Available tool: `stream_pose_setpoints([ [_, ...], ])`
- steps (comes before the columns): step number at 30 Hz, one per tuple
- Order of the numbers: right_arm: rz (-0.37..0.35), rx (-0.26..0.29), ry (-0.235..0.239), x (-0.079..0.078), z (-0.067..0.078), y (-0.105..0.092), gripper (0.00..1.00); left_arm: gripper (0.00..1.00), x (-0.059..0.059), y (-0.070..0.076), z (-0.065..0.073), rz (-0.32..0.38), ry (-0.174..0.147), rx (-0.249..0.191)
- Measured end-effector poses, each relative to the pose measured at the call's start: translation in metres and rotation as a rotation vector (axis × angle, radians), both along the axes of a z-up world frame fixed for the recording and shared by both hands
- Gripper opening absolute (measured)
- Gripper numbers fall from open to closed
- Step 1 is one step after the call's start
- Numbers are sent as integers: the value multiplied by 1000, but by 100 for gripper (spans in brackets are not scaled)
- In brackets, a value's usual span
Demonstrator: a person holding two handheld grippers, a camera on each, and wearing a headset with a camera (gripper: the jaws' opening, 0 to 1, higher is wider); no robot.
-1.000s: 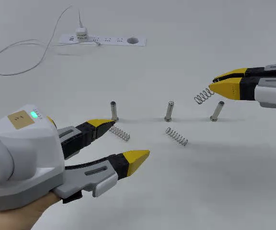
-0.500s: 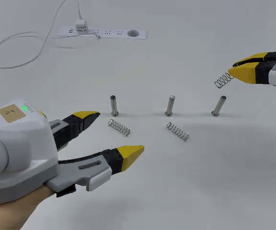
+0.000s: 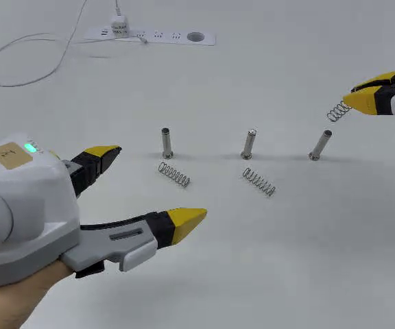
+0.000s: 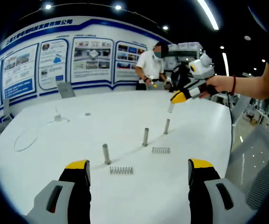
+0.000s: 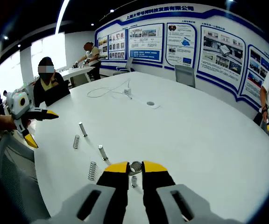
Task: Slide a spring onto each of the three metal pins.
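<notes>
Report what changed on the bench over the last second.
The right tongs, shut on a spring, carried it higher and rightward, from beside the top of the right pin to above it. The left tongs, open, drew back from the left loose spring. Nothing was grabbed or released. The other loose spring, left pin and middle pin stayed put.

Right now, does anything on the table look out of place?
Nothing stands out. The left pin, middle pin and right pin stand bare in a row; two springs lie flat nearby; the right gripper holds the third spring.
</notes>
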State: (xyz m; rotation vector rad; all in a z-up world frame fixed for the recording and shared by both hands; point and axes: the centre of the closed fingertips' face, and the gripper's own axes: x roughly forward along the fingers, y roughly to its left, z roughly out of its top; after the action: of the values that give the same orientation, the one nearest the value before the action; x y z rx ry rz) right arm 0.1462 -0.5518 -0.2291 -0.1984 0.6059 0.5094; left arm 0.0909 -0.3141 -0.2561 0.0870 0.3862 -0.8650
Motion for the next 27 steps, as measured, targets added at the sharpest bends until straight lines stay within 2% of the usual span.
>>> stream_pose_setpoints([
  [2, -3, -5, 11, 5, -5, -3, 11, 92, 0, 0, 0, 6, 1, -5],
  [8, -15, -21, 33, 5, -17, -8, 11, 96, 1, -1, -2, 23, 2, -11],
  [13, -8, -33, 38, 6, -22, -7, 11, 96, 0, -2, -4, 23, 4, -6],
  [16, 4, -82, 37, 7, -26, -9, 11, 96, -1, -2, -5, 21, 6, 4],
  [19, 16, -104, 38, 8, -27, -10, 11, 96, -1, -2, -5, 22, 6, -1],
  [23, 20, -98, 47, 9, -29, -9, 11, 95, -1, -2, -6, 22, 11, 3],
  [27, 31, -116, 57, 9, -35, -10, 11, 94, -1, -1, -8, 25, 11, 11],
])
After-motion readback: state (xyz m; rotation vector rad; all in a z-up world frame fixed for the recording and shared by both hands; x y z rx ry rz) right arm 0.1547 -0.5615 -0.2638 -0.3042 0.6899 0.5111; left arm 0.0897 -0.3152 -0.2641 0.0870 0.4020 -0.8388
